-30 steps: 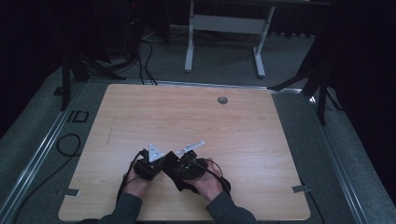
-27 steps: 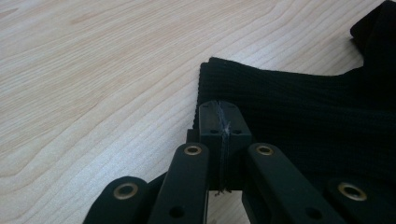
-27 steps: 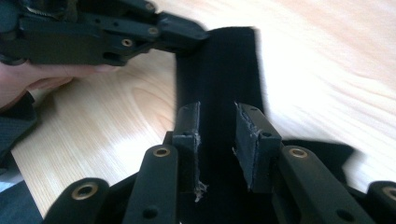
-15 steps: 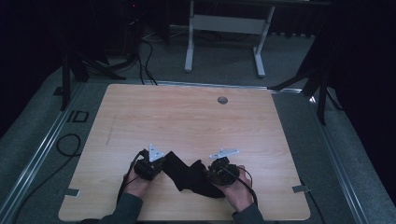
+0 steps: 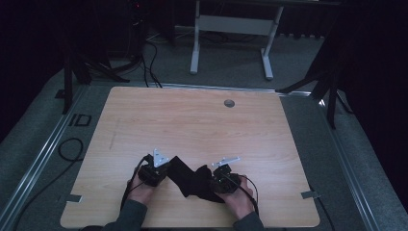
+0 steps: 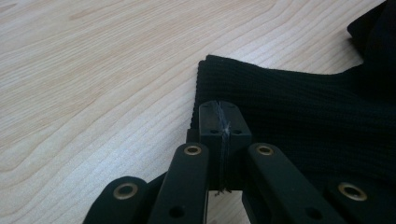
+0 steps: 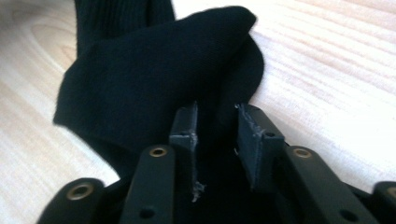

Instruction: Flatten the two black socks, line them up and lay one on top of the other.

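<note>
A black sock (image 5: 192,180) lies stretched near the front edge of the wooden table (image 5: 192,120). My left gripper (image 5: 167,167) is shut on its ribbed cuff. In the left gripper view the jaws meet at the tip (image 6: 219,109) on the edge of the sock (image 6: 303,107). My right gripper (image 5: 212,182) holds the other end. In the right gripper view the bunched sock (image 7: 140,70) fills the gap between the pads of the right gripper (image 7: 215,123), which stand a little apart. A hand holds each gripper from below.
A round cable hole (image 5: 229,103) sits near the table's far edge. Beyond it stands a white desk frame (image 5: 231,29) on grey carpet. Cables (image 5: 67,149) lie on the floor at the left. Tape marks (image 5: 310,195) flank the front corners.
My right gripper has moved to the right, away from the left one, and the sock has been drawn out between them. The left gripper has stayed in place.
</note>
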`<state>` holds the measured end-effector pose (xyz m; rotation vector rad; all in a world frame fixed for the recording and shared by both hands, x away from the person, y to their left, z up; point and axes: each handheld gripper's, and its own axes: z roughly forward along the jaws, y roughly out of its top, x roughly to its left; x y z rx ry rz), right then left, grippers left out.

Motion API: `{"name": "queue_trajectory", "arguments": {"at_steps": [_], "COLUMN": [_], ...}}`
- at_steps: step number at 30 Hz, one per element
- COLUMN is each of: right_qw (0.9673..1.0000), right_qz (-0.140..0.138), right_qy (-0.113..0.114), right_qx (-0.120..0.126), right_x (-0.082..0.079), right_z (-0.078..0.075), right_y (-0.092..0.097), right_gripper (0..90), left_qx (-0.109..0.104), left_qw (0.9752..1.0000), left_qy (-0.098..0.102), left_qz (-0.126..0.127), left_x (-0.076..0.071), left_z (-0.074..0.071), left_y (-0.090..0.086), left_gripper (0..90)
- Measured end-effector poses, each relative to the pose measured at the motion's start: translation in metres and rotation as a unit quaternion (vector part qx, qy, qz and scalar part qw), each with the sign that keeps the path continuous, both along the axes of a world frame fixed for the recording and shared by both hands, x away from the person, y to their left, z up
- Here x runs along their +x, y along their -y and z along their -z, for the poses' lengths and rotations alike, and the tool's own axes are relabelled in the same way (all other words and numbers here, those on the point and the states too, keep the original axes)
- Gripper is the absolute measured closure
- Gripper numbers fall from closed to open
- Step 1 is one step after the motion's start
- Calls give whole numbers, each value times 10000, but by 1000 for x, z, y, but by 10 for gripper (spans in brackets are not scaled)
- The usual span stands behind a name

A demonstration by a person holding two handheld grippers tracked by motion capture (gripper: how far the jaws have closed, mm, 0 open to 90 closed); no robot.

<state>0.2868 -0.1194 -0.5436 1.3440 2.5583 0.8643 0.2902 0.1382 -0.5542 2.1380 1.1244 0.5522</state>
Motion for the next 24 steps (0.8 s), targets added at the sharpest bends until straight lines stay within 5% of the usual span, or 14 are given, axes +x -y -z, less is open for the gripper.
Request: {"name": "queue_trajectory", "arguments": {"at_steps": [11, 24], "right_qw": [9990, 9990], "right_qz": [22, 19], "right_qy": [231, 141], "right_qx": [-387, -417], "right_x": [31, 53], "right_z": [-1, -5], "right_y": [-1, -1], "right_gripper": [763, 850], "left_qx": [-73, -56], "left_qw": [9999, 9999], "left_qy": [-51, -56], "left_qz": [-84, -91], "left_x": [0, -2], "left_z": [0, 0], "left_y": [-1, 1], "left_gripper": [892, 873]}}
